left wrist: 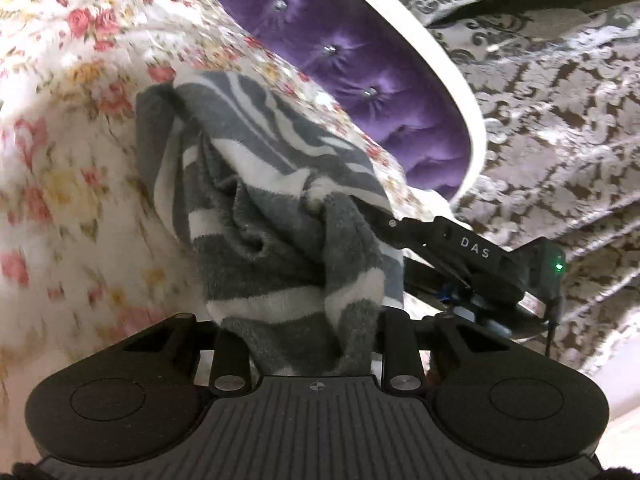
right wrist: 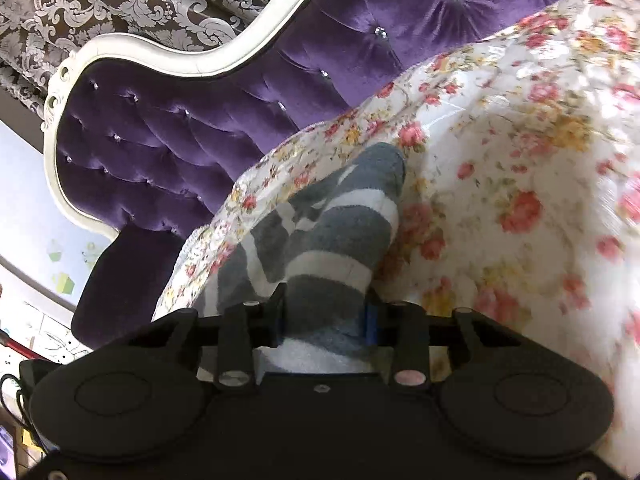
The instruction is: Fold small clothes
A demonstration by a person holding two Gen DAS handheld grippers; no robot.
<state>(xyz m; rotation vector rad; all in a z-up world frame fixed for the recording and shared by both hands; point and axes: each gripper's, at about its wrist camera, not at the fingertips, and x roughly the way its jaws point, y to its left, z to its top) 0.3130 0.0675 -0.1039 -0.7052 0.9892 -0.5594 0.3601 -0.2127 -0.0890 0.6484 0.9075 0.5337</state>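
Observation:
A fuzzy grey-and-white striped sock (left wrist: 264, 216) is bunched up over the floral tablecloth (left wrist: 80, 140). My left gripper (left wrist: 312, 344) is shut on one end of it; the cloth covers the fingertips. In the left wrist view the right gripper (left wrist: 472, 252) comes in from the right and holds the sock's other part. In the right wrist view the sock (right wrist: 332, 232) fills the right gripper (right wrist: 326, 320), which is shut on it, blue pads (right wrist: 371, 322) showing beside the cloth. The sock's toe rests on the tablecloth (right wrist: 520, 160).
A purple tufted sofa with a white frame (right wrist: 168, 128) stands right behind the table; it also shows in the left wrist view (left wrist: 360, 80). Brown damask curtains (left wrist: 560, 120) hang beyond it. The table edge falls away toward the sofa.

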